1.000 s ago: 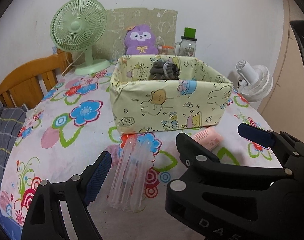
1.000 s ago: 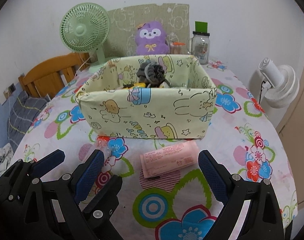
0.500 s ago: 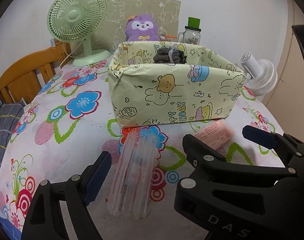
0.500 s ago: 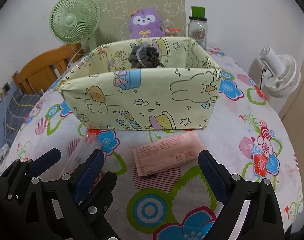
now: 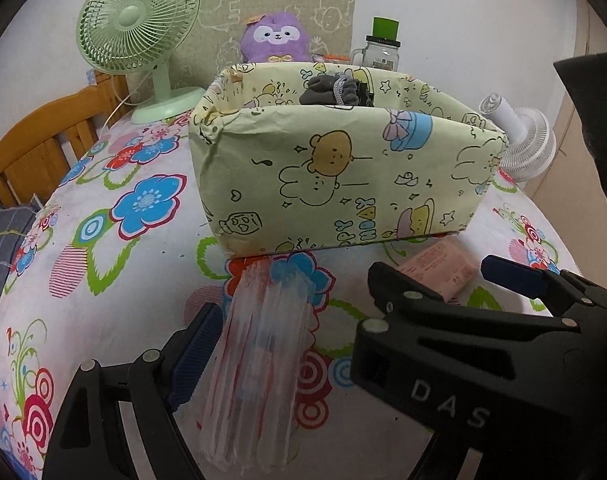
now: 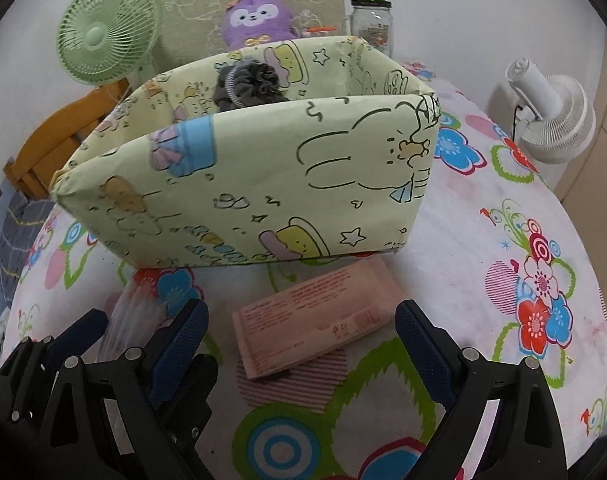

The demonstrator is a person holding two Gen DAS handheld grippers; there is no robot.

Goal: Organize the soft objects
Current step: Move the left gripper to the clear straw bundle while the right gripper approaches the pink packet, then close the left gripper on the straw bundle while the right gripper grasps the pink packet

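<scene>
We judged the job partly done: grey fabric pieces (image 6: pixel 249 84) sat in the yellow cartoon-print box (image 6: pixel 263 184). Our right gripper (image 6: pixel 299 340), jaws apart, straddled the pink soft pack (image 6: pixel 315 316) at 12 o'clock; our left gripper (image 5: pixel 299 320), also apart, faced the clear plastic packet (image 5: pixel 259 360).

The left gripper (image 5: pixel 359 320) hangs low over the near edge of the counter with its fingers (image 5: pixel 193 354) spread wide apart, gripping nothing. The right gripper (image 6: pixel 301 354) sits just beside it at the same edge, its blue-padded fingers (image 6: pixel 421 350) likewise spread wide and empty, and both point toward the counter's far edge.
</scene>
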